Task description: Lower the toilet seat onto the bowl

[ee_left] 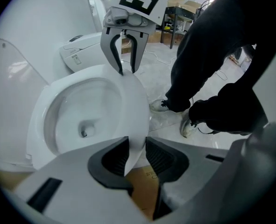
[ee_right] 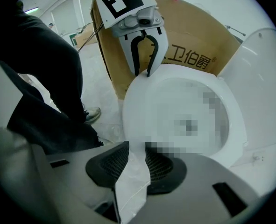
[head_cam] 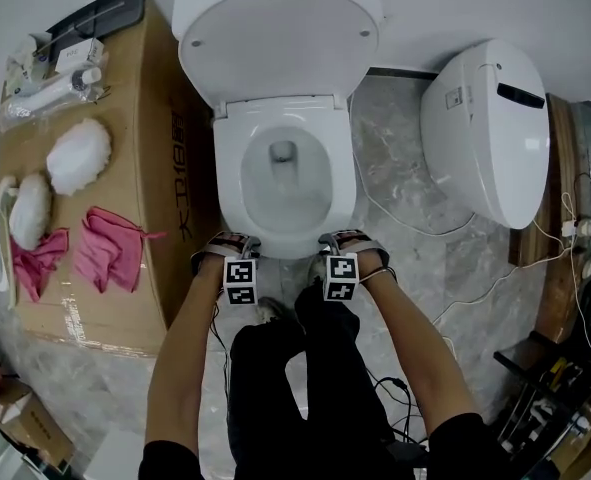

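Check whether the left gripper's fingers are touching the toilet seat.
Touching. The left gripper view shows the front rim of the toilet seat wedged between the fingers, with no gap at either pad.

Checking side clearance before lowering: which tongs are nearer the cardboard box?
Left. The left tongs grip the toilet seat front on the cardboard box side; the right tongs grip it farther away.

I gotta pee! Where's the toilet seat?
Head view, middle: the toilet seat lies over the bowl, below the raised lid, front edge in the left gripper and right gripper.
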`<state>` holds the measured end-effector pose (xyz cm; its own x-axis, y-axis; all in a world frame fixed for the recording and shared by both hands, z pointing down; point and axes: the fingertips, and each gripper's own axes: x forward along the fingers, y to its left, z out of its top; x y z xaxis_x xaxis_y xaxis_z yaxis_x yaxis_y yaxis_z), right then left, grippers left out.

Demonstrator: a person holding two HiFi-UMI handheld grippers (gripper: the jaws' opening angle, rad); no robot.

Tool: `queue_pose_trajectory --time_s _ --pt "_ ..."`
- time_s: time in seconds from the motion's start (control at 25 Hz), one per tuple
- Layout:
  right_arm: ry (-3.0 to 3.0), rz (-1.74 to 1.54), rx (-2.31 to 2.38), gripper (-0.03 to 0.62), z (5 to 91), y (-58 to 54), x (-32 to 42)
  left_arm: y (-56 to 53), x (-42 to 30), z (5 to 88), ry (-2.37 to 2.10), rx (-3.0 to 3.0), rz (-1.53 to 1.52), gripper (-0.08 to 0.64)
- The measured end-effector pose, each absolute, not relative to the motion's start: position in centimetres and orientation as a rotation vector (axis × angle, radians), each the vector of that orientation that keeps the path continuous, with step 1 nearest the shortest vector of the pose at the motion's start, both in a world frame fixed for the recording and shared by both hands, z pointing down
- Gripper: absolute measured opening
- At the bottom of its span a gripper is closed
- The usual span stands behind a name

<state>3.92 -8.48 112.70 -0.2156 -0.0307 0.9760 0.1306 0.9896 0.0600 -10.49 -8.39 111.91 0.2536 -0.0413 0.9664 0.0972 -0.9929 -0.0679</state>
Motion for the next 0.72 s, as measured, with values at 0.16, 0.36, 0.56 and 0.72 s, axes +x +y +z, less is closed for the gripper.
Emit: queue_pose_trajectory --time_s 0.16,0.36,0.56,0.72 --pt "-1.804 -0.155 -0.091 0.129 112.9 -8.8 3.9 -8.8 -10.6 112.2 -0.059 -2.423 -1.83 0.118" --pt "-1.8 -0.114 -0.1 0.132 112.8 -8.5 3.8 -8.6 -10.5 112.1 -0.021 -2.449 -1.853 0.12" --pt "-1.784 0.01 -0.062 0.141 111.0 -7.4 4.6 -7.7 -10.8 110.6 0.114 -2.571 -1.966 0.147" --pt "-1.851 0.209 0.16 0.109 104.8 -8.3 4.1 -7.0 -10.5 105.5 0.272 -2.65 -1.944 0.14"
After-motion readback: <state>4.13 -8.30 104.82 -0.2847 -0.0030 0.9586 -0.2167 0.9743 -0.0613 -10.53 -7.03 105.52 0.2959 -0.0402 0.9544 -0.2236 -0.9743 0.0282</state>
